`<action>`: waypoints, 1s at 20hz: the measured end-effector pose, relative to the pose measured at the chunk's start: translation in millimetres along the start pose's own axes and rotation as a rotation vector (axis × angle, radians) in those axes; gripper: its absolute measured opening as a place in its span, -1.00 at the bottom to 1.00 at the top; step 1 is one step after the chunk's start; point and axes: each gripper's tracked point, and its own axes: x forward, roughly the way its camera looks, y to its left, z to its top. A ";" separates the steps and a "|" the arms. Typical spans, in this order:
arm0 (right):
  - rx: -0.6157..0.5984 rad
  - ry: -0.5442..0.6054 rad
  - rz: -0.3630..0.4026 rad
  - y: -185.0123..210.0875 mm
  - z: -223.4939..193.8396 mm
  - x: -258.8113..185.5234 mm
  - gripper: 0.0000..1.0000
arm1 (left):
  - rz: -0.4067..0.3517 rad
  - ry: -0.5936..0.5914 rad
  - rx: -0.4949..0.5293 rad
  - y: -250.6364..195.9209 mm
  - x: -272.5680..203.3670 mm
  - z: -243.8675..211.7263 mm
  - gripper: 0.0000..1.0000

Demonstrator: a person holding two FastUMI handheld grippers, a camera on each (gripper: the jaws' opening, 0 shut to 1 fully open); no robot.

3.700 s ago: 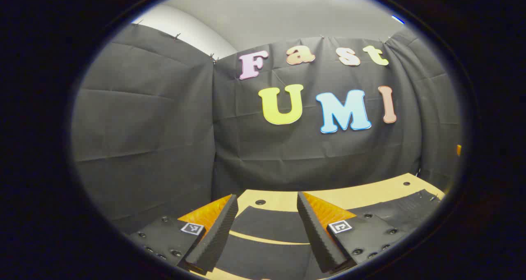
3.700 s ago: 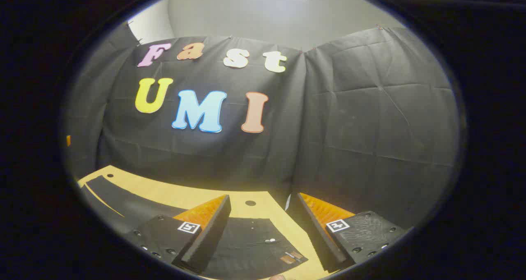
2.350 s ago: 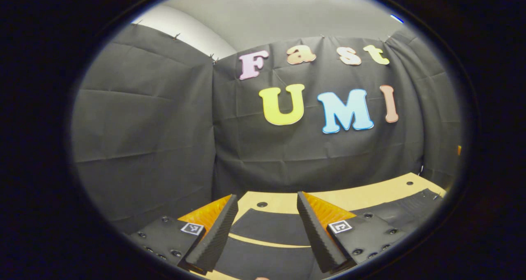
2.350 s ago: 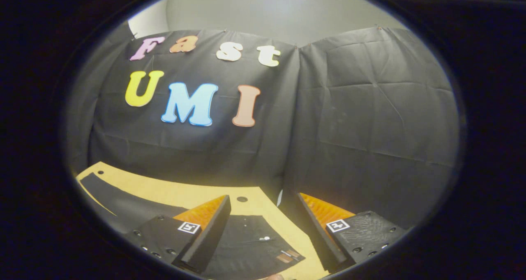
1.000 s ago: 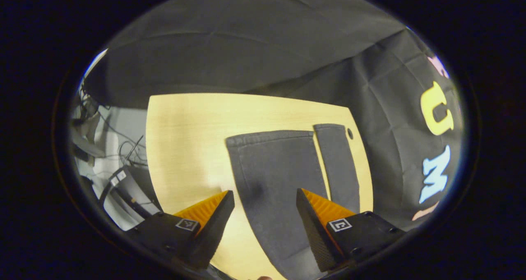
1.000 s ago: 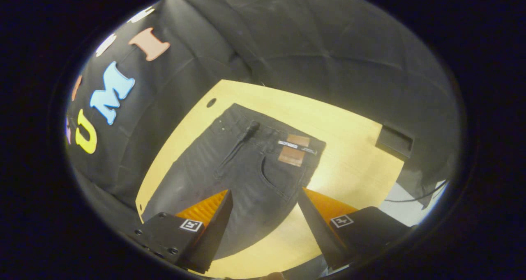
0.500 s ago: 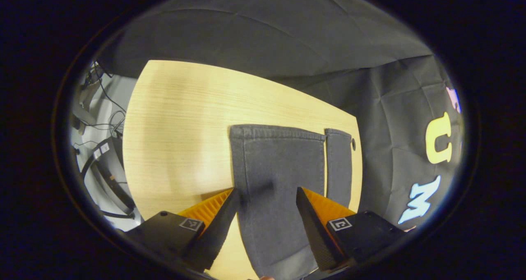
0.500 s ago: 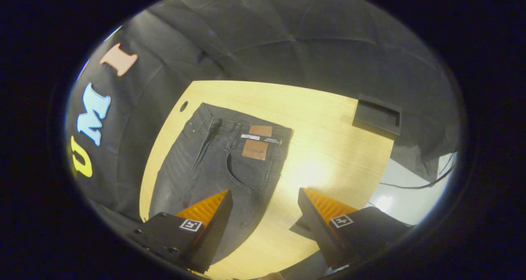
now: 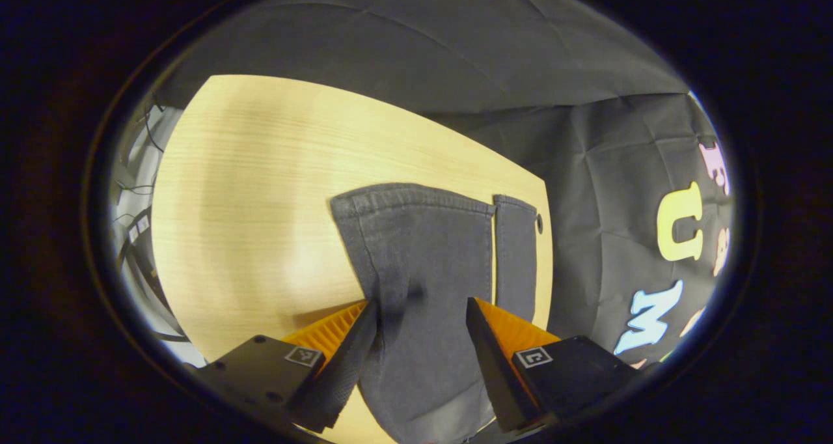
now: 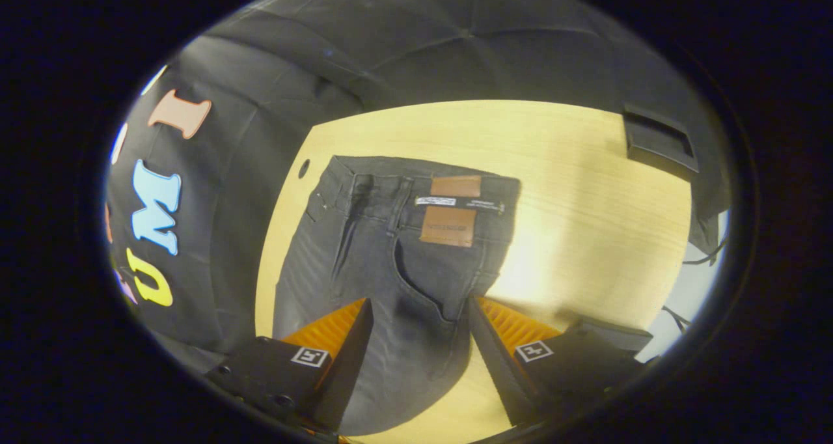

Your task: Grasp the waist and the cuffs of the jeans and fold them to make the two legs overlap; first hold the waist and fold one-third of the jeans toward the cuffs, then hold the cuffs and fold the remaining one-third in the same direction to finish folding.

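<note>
Left gripper view, left gripper (image 9: 416, 310) fingers spread over the jeans (image 9: 429, 249) cuffs near a worktop (image 9: 260, 190) edge, right gripper (image 10: 420, 310) spread over the waist.

The left gripper (image 9: 416, 349) points steeply downward, its two fingers (image 9: 341, 366) spread wide apart with a clear gap between them, clamping nothing. The right gripper (image 10: 416, 353) is pitched downward in the same way, its fingers (image 10: 341, 372) likewise parted wide and empty. Each gripper's fingers reach forward from the bottom edge of its own view.
</note>
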 end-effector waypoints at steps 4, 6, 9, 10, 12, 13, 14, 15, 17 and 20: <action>-0.076 0.003 -0.085 -9.2 -0.2 6.8 0.10 | -0.005 0.025 -0.014 -2.2 10.4 -4.8 0.55; -0.068 0.003 -0.103 -13.8 0.8 8.6 -0.05 | 0.011 0.035 -0.017 0.2 13.7 -7.1 0.31; -0.022 0.016 -0.078 -18.1 3.0 7.6 -0.51 | 0.034 0.052 0.028 8.8 19.4 -10.8 -0.13; -0.002 0.020 -0.063 -19.9 2.6 8.1 -0.60 | 0.032 0.061 0.059 8.6 17.0 -11.9 -0.46; 0.029 0.041 -0.031 -20.3 2.2 9.0 -0.78 | 0.051 0.063 0.078 7.3 13.8 -9.3 -0.48; 0.030 0.051 -0.018 -20.9 2.3 9.2 -0.81 | 0.058 0.080 0.087 6.3 12.8 -7.1 -0.65; 0.022 0.066 -0.009 -21.2 1.8 8.5 -0.85 | 0.062 0.088 0.102 8.2 12.8 -10.1 -0.75; 0.017 0.078 -0.001 -20.5 2.4 7.4 -0.87 | 0.069 0.104 0.101 8.8 12.1 -10.6 -0.74; 0.016 0.099 0.033 -16.5 4.6 2.6 -0.90 | 0.056 0.116 0.061 2.4 10.0 -5.9 -0.75; 0.019 0.138 0.107 -8.5 8.2 -9.1 -0.91 | 0.041 0.121 0.019 -1.2 3.7 -6.7 -0.75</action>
